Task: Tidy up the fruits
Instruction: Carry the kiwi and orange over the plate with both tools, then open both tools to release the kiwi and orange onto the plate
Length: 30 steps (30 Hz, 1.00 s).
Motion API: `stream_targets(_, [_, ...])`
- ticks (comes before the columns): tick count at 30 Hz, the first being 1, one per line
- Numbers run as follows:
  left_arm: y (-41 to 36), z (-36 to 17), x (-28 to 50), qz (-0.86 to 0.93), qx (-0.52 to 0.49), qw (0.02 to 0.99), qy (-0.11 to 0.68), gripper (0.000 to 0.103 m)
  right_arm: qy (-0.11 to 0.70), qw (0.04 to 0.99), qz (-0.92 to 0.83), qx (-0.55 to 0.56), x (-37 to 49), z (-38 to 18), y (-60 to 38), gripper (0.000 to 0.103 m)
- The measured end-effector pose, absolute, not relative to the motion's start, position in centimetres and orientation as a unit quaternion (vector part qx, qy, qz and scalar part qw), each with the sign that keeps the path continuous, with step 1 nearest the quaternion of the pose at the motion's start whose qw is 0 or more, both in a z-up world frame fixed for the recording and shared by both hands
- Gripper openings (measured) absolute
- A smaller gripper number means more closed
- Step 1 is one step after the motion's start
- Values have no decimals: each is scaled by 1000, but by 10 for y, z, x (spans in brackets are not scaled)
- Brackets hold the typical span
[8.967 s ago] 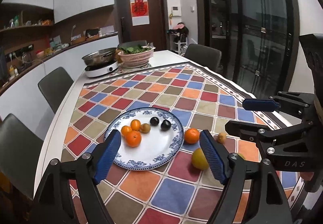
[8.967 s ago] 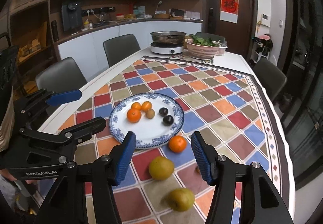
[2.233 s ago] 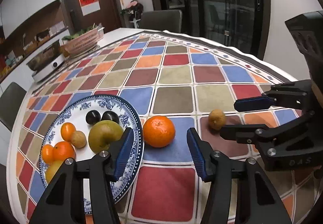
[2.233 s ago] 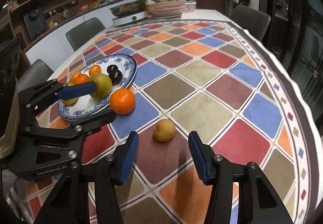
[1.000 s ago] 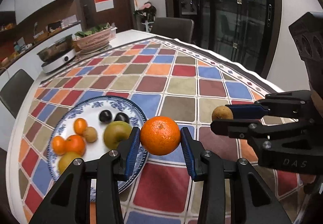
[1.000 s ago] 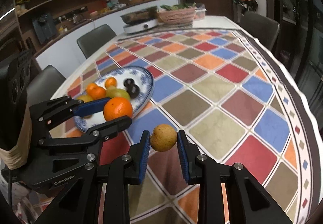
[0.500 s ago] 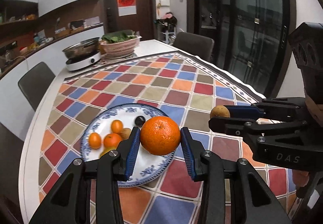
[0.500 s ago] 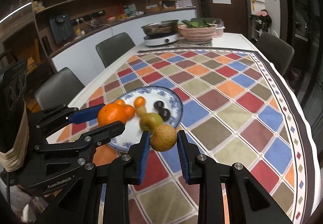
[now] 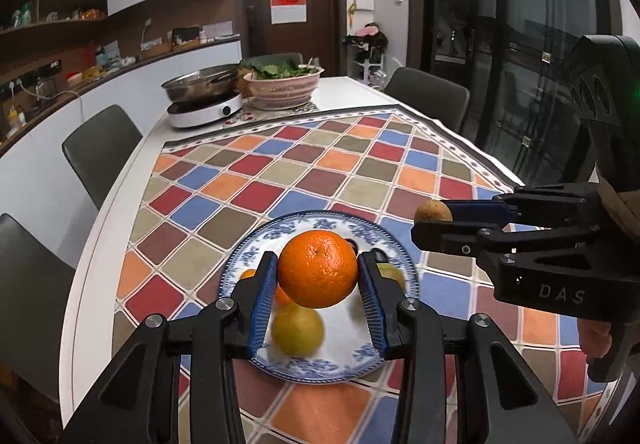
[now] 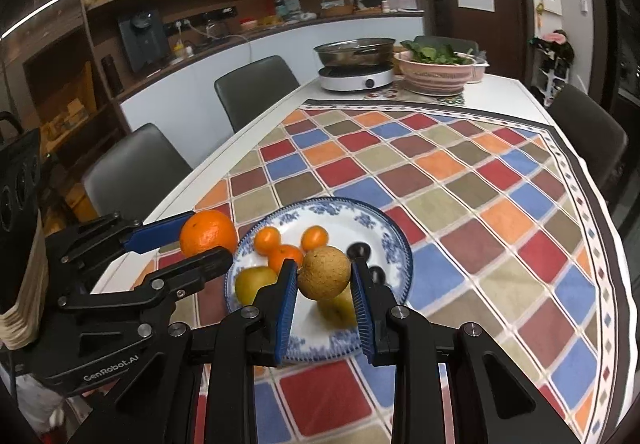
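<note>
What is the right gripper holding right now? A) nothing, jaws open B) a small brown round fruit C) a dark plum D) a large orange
B: the right gripper is shut on the small brown fruit, held above the blue-patterned plate, while the large orange sits in the left gripper.

You had even, moderate indoor light from overhead in both views. Corners went black and straight edges bowed under fisheye distortion. The fruit on the plate (image 9: 320,376) smeared with motion blur; the held orange (image 9: 317,268) stayed sharp. Faint reflections showed on the dark glass doors (image 9: 520,43). Shadows on the cloth (image 10: 440,183) were soft.
</note>
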<state>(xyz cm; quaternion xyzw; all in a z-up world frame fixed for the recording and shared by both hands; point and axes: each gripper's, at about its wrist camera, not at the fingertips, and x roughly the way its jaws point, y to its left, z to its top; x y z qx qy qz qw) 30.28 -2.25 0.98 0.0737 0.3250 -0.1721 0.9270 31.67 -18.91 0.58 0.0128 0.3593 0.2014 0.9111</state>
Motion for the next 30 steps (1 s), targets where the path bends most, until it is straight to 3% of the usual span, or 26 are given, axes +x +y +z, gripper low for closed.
stream_targets(30, [0,-67,425,-151,69,883,439,40,467,863,192,-4,446,-72,-150,28])
